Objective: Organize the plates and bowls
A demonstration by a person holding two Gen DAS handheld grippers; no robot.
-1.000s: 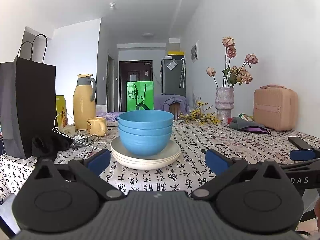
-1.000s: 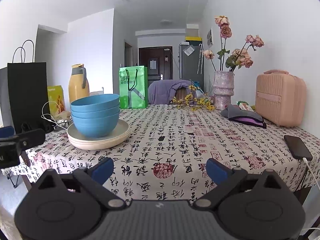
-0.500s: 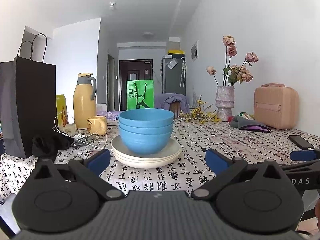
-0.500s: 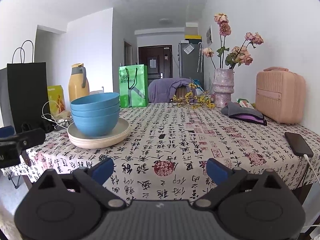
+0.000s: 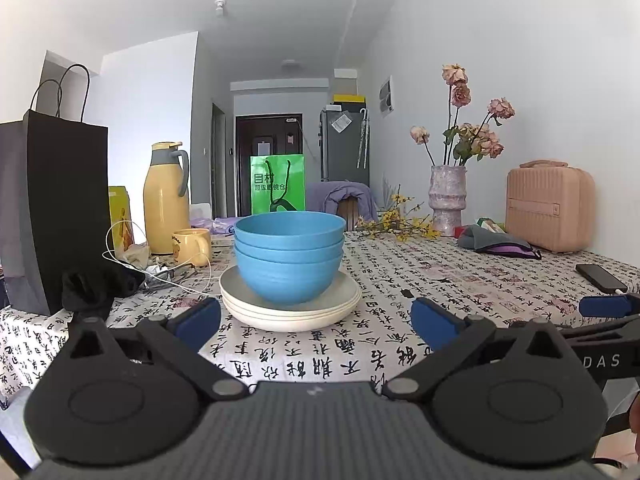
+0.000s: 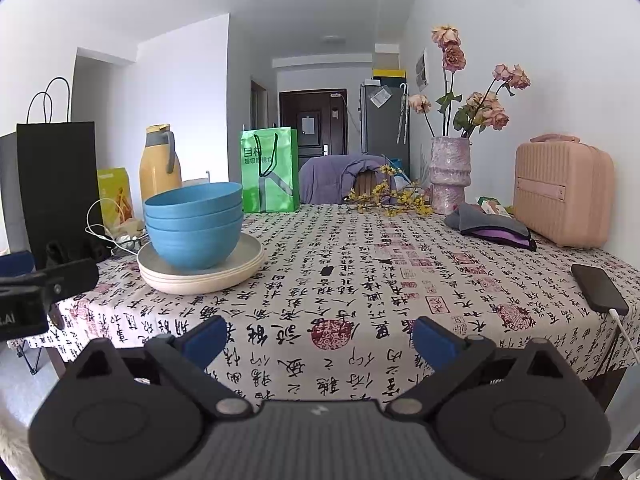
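Three blue bowls (image 5: 289,262) are nested rim-up, their stack axis vertical, and are set on a stack of cream plates (image 5: 290,312) lying flat on the surface (image 5: 460,280), which is covered by a cloth printed with characters. In the left wrist view the stack is seen straight ahead, between the blue fingertips; in the right wrist view the bowls (image 6: 195,224) and plates (image 6: 200,276) are seen well to the left. The left hand-held gripper (image 5: 316,318) is spread wide with nothing between its fingers, short of the plates. The right hand-held gripper (image 6: 318,336) is likewise spread and empty, held over the near edge of the surface, well apart from the stack. A yellow mug (image 5: 192,246), a thermos (image 5: 166,196) and a black bag (image 5: 52,216) are placed left of the stack; a vase (image 5: 448,196), a pink case (image 5: 550,206) and a phone (image 5: 602,278) are seen to the right. Compared with one second ago, the stack is unmoved and both grippers are almost unchanged, with the stack seen slightly lower in each view.
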